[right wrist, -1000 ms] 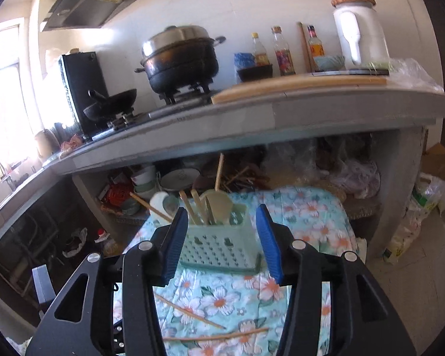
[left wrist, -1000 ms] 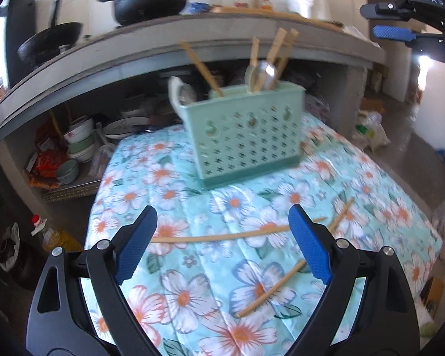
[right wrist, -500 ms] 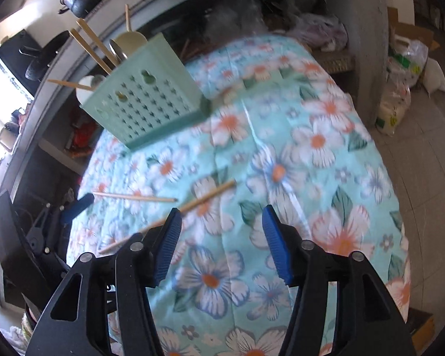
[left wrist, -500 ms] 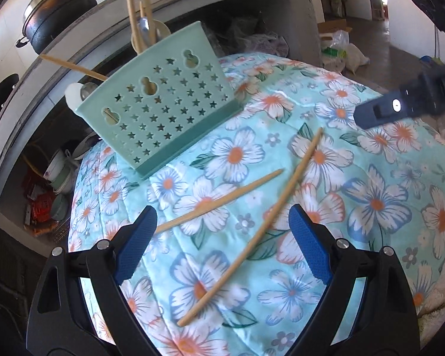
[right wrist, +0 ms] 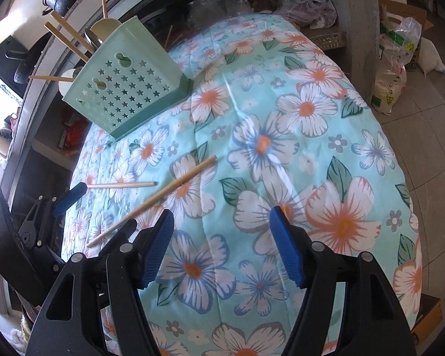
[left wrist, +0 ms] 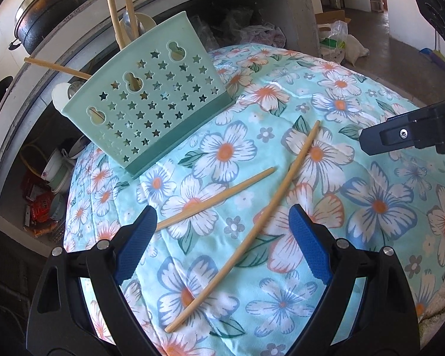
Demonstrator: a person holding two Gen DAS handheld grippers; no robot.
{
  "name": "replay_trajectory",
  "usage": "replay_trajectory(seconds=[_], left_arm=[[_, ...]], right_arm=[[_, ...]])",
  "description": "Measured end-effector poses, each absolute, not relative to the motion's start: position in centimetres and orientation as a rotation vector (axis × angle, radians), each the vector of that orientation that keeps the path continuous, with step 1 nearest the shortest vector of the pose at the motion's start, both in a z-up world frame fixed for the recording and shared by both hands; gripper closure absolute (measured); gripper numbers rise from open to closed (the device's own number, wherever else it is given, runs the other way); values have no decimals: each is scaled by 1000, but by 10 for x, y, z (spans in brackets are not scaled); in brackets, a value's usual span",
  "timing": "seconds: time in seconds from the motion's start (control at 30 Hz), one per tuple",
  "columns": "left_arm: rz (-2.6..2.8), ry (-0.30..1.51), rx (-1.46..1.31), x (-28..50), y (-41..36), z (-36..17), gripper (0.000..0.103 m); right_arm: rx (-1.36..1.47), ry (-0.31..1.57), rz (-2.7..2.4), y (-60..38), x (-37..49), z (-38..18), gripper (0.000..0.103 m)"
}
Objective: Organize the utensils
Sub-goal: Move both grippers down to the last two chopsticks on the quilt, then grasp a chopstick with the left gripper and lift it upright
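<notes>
Two chopsticks point(left wrist: 243, 222) lie loose on the floral desk point(left wrist: 370, 207), near the green holder point(left wrist: 151, 109). The left tool point(left wrist: 222, 243), wide and empty, hovers nearest, straddling their diagonal lengths; the right tool point(right wrist: 222, 246) is wide too.

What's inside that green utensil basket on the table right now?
Sticking out of the green basket: wooden chopsticks, a pale spoon bowl, a metal spoon and a white utensil. Their lower parts are mostly hidden behind the star-perforated wall.
</notes>
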State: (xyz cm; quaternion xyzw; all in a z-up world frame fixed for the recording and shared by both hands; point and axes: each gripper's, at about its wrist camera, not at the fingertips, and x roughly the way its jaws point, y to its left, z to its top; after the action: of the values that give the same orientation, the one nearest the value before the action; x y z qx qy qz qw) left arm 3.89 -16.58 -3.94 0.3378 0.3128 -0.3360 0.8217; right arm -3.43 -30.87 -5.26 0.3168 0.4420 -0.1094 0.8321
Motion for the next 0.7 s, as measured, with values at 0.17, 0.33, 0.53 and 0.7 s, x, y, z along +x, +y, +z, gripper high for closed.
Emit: replay_trajectory(seconds=[0.17,0.33,0.53,0.7], left_arm=[[-716,680,726,41,-169,-45,17],[-717,694,731,42,-171,-48,17],[-718,697,739,43,-175,-50,17],[-724,685,721,43,-172,-48,17]], right_arm=[[690,937,-231,-313,-35,-56,37],[702,941,-228,-316,-35,-59,37],[707,941,-219,-317,-36,-60,37],[713,939,-216,-317,-37,-60,37]])
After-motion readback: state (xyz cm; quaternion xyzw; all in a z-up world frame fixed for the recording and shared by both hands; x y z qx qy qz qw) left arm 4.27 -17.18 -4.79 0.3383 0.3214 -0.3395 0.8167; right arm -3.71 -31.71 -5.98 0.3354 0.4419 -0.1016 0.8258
